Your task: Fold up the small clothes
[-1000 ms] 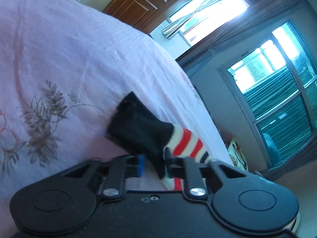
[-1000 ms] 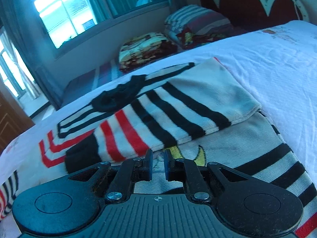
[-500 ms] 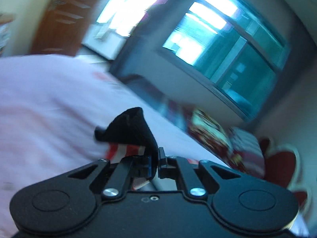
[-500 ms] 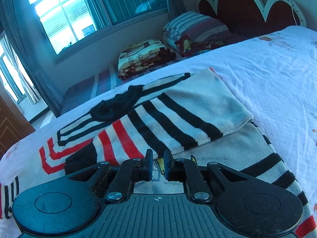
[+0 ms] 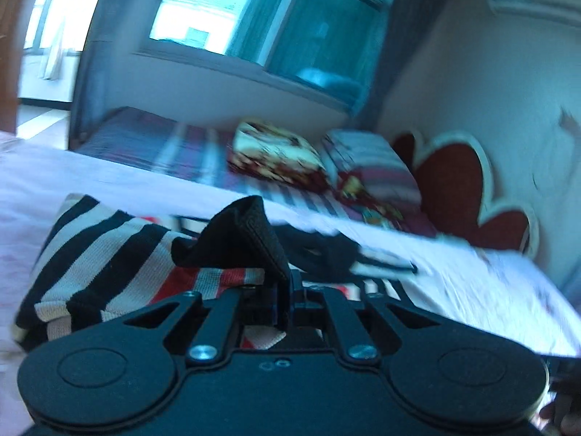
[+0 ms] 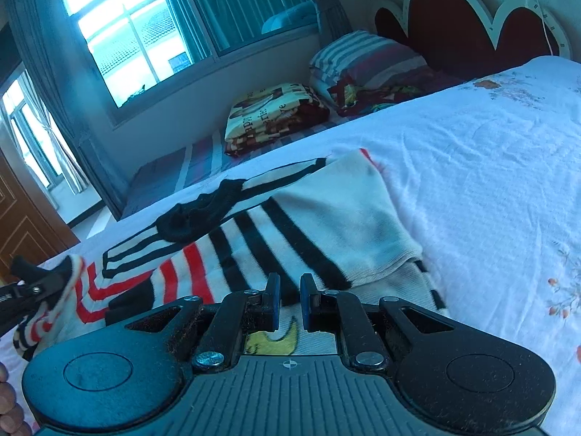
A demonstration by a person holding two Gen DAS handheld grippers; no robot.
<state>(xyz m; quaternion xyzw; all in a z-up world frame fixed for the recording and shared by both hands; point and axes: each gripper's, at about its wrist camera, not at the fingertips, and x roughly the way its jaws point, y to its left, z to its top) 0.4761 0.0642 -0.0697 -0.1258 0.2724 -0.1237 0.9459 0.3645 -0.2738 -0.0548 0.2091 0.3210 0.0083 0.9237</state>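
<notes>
The left gripper (image 5: 287,301) has its jaws pressed tight on the black cuff (image 5: 250,239) of a stripy sweater (image 6: 290,232). The cuff sticks up above the jaws, and the red and white sleeve (image 5: 225,279) hangs just behind it. In the right wrist view this same gripper shows at the far left edge, holding the sleeve end up off the bed (image 6: 490,167).

The sweater lies flat on the white bed sheet, with black, white and red stripes. One side is folded over the middle. Its black collar (image 6: 196,214) sits on the far side.

The right gripper (image 6: 289,301) is low over the near edge of the sweater. Its jaws stand a little apart, and nothing is between them.

Folded blankets (image 6: 276,116) lie far off, near the window (image 6: 152,32).
</notes>
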